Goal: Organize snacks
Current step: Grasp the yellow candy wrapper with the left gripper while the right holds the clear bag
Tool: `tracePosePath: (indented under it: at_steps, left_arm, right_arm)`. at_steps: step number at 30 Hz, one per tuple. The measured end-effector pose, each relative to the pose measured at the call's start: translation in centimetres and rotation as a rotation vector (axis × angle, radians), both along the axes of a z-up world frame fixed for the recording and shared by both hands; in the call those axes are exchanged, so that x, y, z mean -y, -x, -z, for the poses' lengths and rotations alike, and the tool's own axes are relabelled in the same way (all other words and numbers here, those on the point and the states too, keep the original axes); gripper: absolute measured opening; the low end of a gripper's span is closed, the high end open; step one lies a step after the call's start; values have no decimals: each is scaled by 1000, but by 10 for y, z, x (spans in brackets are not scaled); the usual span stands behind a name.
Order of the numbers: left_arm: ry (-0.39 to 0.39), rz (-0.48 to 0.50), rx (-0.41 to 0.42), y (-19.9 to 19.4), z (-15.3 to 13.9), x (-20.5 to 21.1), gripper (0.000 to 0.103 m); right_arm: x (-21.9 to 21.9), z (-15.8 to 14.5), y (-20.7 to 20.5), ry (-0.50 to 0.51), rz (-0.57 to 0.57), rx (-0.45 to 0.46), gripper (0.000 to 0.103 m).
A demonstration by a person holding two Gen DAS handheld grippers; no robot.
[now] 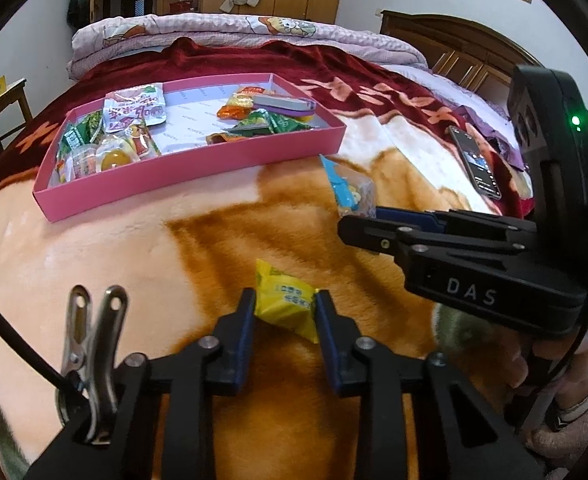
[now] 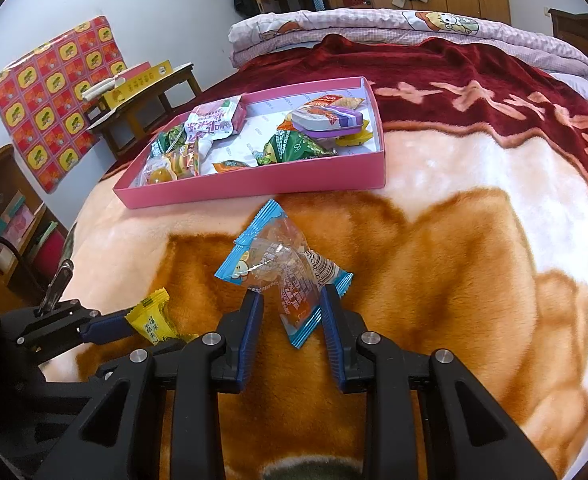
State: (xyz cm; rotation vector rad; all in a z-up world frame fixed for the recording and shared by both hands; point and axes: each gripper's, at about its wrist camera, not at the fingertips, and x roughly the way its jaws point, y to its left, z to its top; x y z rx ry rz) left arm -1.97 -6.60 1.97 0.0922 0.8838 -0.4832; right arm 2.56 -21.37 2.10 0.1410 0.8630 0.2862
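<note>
Two grippers each grasp a snack over the orange blanket (image 2: 434,260): the left gripper (image 1: 285,307) is clenched on a yellow packet (image 1: 283,300), and the right gripper (image 2: 291,307) is clenched on a clear blue-edged packet (image 2: 281,268). Beyond them lies the pink tray (image 2: 253,190), with more snacks piled at both its ends. A phone (image 1: 476,162) lies on the blanket to the right.

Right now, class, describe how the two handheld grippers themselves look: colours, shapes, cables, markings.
The left gripper and right gripper match: black angular linkage arms with silver rivets, blue ribbed fingers. A metal clip pinches a black cable. The right one's body reads "DAS" and shows a green light.
</note>
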Motion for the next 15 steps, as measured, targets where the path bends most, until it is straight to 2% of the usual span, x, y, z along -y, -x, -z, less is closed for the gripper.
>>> tracePosePath:
  at_steps: [15]
  left_arm:
    - [32, -76, 73, -5, -20, -22, 25]
  right_arm:
    - [-2, -7, 2, -25, -1, 22, 29]
